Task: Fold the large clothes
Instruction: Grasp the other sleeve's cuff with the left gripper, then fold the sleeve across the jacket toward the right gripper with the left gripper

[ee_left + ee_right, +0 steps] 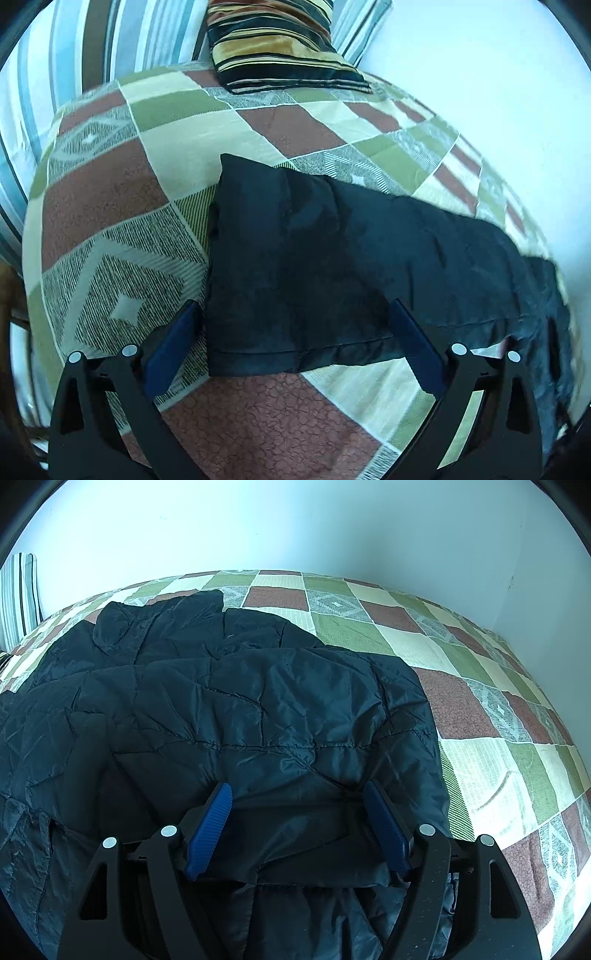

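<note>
A large dark quilted jacket (258, 701) lies spread on the patchwork bedspread (480, 701). In the left wrist view a long narrow part of the jacket (332, 240), with a stitched hem at its near end, stretches away to the right. My left gripper (293, 302) stands wide open over that end: one finger is off the cloth's left edge, the other rests over the fabric. My right gripper (297, 782) is open low over the jacket's body, with a flat dark band of fabric lying between its blue pads (210, 823), which do not squeeze it.
A gold, black and brown striped cushion (277, 44) lies at the far end of the bedspread (110, 203). Blue and white striped bedding (55, 74) rises beyond it and shows as a striped roll (20, 590) at far left. A pale wall (295, 524) runs along the bed's far side.
</note>
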Motion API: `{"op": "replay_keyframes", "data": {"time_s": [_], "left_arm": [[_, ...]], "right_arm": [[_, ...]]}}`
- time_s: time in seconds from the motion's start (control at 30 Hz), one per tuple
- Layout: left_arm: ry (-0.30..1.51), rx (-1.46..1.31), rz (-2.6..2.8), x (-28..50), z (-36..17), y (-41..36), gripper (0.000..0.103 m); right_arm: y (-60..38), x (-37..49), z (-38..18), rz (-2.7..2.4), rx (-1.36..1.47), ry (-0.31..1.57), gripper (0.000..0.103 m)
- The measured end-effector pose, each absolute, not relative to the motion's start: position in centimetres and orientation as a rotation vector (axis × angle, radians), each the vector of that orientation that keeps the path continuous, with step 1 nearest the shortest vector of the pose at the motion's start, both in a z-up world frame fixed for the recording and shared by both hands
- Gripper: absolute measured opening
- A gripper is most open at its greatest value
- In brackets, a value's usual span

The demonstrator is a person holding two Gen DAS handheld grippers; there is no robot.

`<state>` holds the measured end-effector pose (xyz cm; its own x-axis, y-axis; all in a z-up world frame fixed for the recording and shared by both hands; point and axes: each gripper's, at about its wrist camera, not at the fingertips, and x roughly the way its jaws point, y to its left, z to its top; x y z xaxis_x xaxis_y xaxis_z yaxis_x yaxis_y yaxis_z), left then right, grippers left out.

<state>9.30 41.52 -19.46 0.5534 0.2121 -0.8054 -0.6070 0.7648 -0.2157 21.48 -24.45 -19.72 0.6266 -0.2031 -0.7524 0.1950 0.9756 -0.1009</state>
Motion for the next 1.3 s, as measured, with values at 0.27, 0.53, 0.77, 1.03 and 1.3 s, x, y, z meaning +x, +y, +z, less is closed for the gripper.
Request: {"op": "replay_keyframes", "data": {"time_s": [0.27,0.53,0.77,1.03,1.3], "left_arm": [[0.836,-0.572,0.575,10.0,-19.4,43.5,0.039],[0.813,-0.548,0.549,9.9,-17.7,43.1,0.007],[0.751,-0.501,0.486,10.6,-14.0,40.4,0.005],[0.649,-0.397,0.297,14.3,-7.7,32.5,0.005],[0.629,-0.3,0.082,19.0,-4.8,22.0,0.005]], "right_arm": [[-24.4,21.5,-19.7,-0.231,-0.014,0.862,0.073],[-24.3,21.3,-19.7,-0.233,-0.016,0.859,0.074],[-24.5,21.3,-19.6,-0.23,-0.009,0.856,0.074],[-24.6,21.3,-19.6,-0.224,0.002,0.851,0.074],[-24.9,21.3,-19.6,-0.216,0.012,0.848,0.074]]}}
